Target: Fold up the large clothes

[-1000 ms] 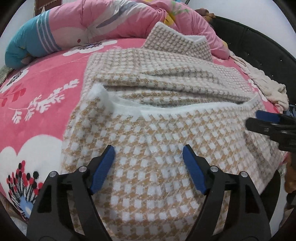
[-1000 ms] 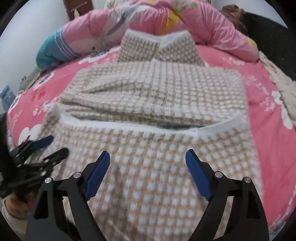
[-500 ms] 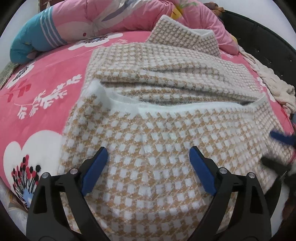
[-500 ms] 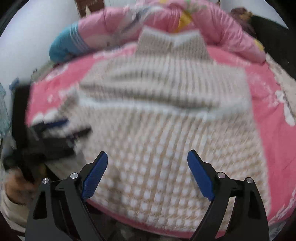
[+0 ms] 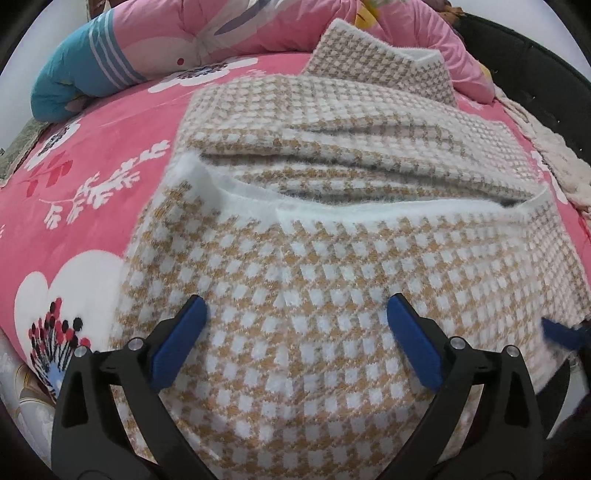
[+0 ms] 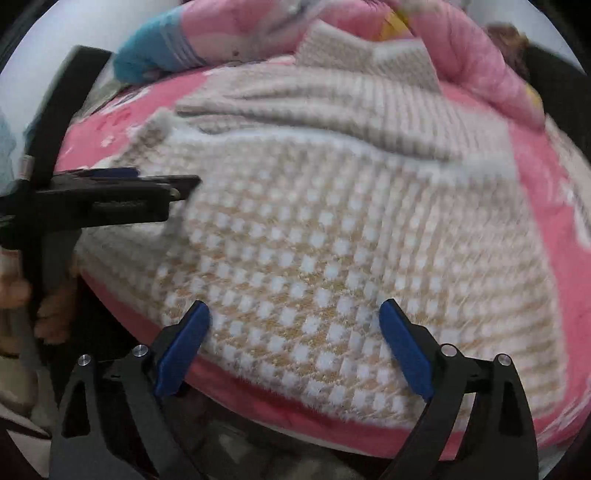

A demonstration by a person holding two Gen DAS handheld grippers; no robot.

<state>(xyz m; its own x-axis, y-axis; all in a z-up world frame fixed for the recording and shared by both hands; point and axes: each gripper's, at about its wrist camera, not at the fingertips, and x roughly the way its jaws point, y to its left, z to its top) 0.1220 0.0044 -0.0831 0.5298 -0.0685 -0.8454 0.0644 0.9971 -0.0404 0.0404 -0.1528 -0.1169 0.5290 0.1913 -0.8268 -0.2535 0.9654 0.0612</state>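
Blue-padded left tool point(image 5: 295, 332) and right tool point(image 6: 293, 336) hang released, jaws just widening, nothing between them, over the near part of a checked knit point(image 5: 314, 288). It lies folded on the pink bed point(image 5: 92, 192), below a quilt point(image 5: 221, 33).

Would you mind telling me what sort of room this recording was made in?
Most likely a bedroom. The checked garment is spread on a bed covered by a pink floral blanket, a rolled pink and teal quilt lies at the far end, and a dark bed frame edges it.
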